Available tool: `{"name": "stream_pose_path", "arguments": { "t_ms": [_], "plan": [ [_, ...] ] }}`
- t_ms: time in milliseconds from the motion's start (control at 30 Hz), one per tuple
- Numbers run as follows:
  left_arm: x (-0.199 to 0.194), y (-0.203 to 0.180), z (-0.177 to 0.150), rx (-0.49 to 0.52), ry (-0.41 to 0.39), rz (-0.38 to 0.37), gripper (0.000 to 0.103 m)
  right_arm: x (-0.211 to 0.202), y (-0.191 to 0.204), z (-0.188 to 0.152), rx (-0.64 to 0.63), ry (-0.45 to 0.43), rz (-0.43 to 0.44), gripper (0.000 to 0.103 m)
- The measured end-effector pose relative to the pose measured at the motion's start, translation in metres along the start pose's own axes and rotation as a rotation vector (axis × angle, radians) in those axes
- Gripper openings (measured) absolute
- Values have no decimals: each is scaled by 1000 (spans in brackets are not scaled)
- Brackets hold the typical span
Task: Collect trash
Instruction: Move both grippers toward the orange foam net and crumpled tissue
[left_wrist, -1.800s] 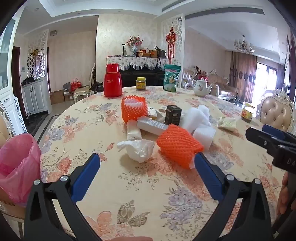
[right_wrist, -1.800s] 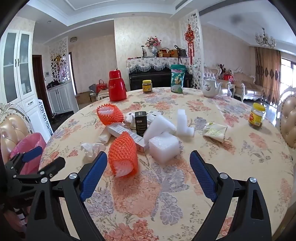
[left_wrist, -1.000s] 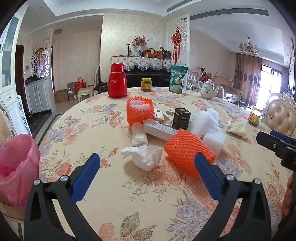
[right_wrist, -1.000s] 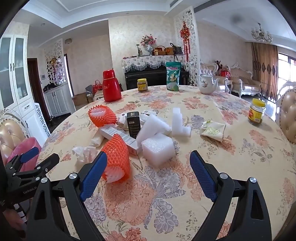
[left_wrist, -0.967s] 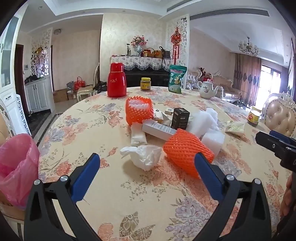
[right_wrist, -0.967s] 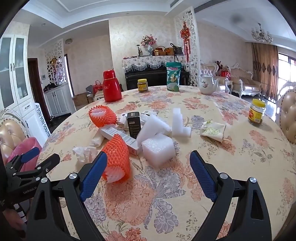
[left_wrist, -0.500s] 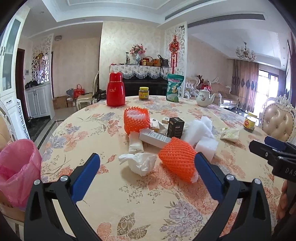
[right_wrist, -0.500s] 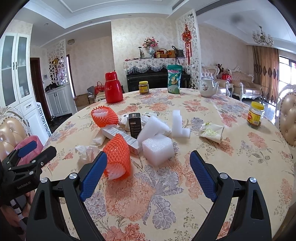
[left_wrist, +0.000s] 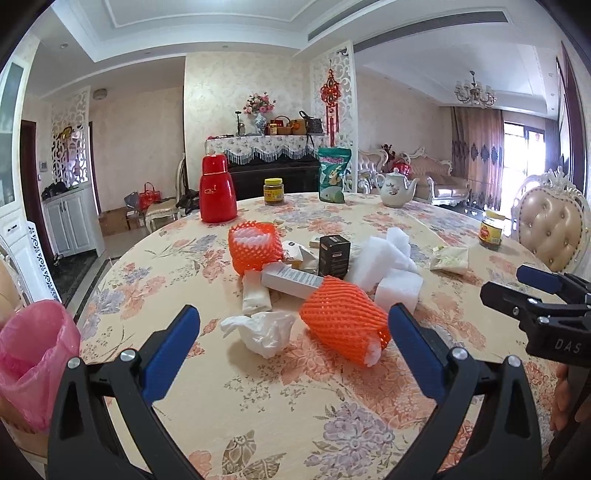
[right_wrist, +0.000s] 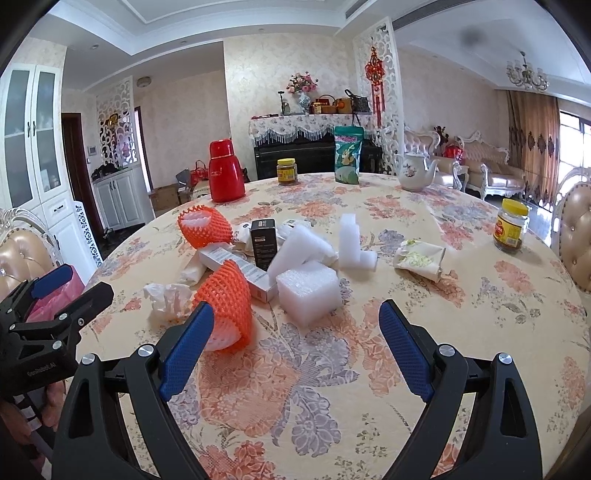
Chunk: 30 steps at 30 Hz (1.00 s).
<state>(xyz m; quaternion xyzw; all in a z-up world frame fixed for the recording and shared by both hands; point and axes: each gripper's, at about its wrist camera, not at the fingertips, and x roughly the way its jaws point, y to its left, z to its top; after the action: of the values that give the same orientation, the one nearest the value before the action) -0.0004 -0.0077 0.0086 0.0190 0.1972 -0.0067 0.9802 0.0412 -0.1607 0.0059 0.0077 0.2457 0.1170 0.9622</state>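
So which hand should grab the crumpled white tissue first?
Probably the left. The left gripper is open with the crumpled white tissue lying between its fingers, and the pink bin bag is on that side. The right gripper faces the white foam block.

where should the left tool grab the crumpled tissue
Pinch the raised bunched middle of the tissue, coming down from above. It lies loose and low on the table, apart from the orange net, squarely ahead of the open left tool.

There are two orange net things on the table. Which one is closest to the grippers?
The near orange foam net, beside the crumpled tissue. The other net sits farther back, toward the red thermos.
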Motion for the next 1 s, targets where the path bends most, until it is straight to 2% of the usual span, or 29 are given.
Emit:
{"name": "stream_pose_path", "arguments": {
  "t_ms": [500,1000],
  "plan": [
    [40,-4,-1,-70,63,-37,98,36,-33,-3,37,66,-19,85],
    [54,-16,-2,-33,67,-39,98,47,-38,0,16,72,-6,85]
  ]
}}
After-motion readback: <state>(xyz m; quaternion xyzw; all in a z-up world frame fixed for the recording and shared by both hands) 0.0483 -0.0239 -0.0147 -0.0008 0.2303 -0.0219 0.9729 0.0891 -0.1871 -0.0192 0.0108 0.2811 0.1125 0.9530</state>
